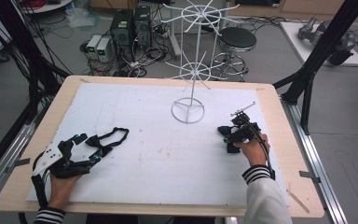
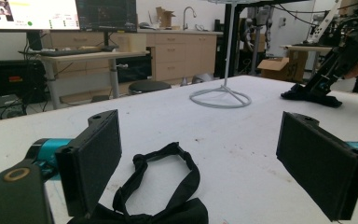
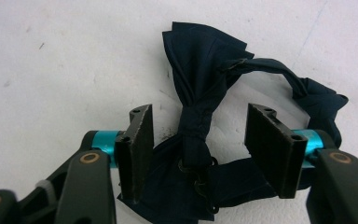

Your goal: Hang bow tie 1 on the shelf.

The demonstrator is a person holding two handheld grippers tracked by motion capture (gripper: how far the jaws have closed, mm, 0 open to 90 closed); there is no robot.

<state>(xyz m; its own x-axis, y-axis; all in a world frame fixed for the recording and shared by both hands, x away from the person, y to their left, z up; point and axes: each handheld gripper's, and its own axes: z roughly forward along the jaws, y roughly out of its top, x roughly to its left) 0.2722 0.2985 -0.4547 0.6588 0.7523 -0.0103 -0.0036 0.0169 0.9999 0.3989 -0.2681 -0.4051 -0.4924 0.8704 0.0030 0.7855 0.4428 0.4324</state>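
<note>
A black bow tie [image 1: 107,140] with its strap looped lies on the white mat at the left. My left gripper [image 1: 89,148] rests beside it, open wide. In the left gripper view the strap [image 2: 182,213] lies low between the two pads [image 2: 98,154], touching neither. At the right, a dark navy bow tie [image 3: 200,60] lies on the mat. My right gripper [image 3: 205,149] points down over it, pads on either side of the knot with gaps on both sides. From above, that gripper [image 1: 230,135] sits over the navy tie [image 1: 233,149].
A white wire display stand [image 1: 188,109] rises from a ring base at the mat's back middle, its ring base [image 2: 220,98] also seen from the left gripper. The mat covers a wooden table [image 1: 279,121]. A wooden stick [image 1: 298,200] lies at the front right corner. Black frame legs flank the table.
</note>
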